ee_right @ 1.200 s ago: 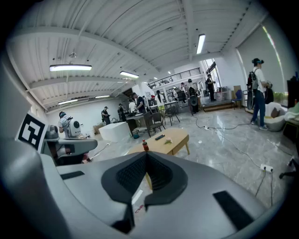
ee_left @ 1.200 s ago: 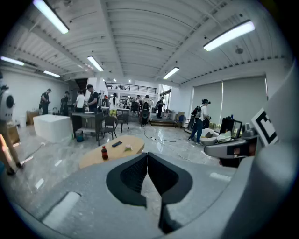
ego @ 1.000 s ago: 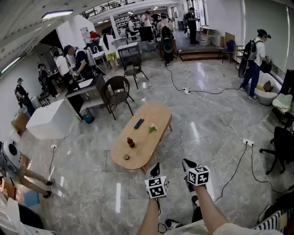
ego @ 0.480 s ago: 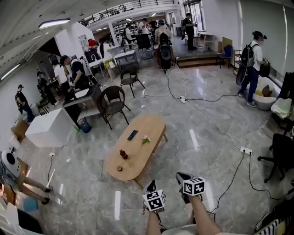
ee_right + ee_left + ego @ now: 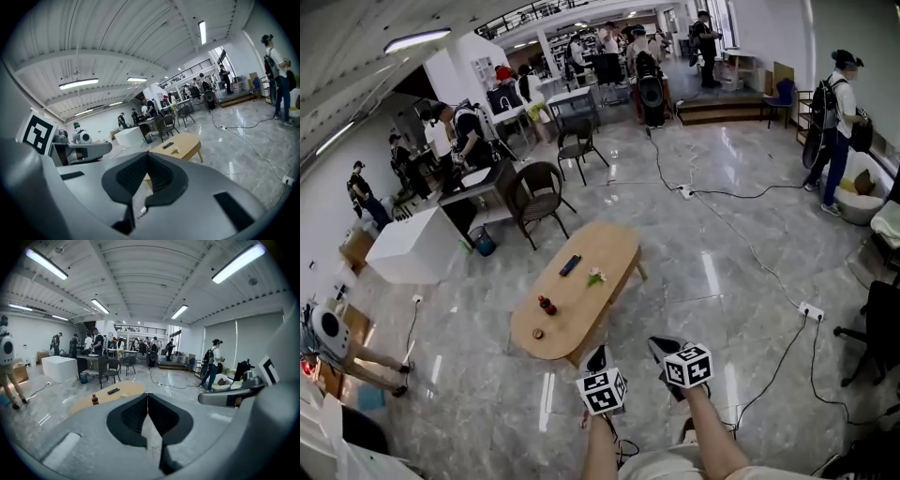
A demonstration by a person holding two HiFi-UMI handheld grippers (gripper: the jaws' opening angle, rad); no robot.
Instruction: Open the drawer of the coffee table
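The left gripper point(image 5: 147, 397) has its jaws pressed together with nothing between them, and so has the right gripper point(image 5: 146, 157). In the head view both sit at the lower middle of the frame, side by side and apart, each on a bare forearm, pointing up the frame.

Just above their tips lies the coffee table point(image 5: 602, 246), near the middle of the frame: a long oval top of light wood on short legs, standing on glossy grey stone floor. Its long axis runs from lower left to upper right, with the rounded near end towards the grippers. No drawer front can be made out.

On the top lie a dark remote point(image 5: 570, 265), a small white and green thing point(image 5: 596, 277), a red bottle point(image 5: 547, 305) and a small round object point(image 5: 538, 333).
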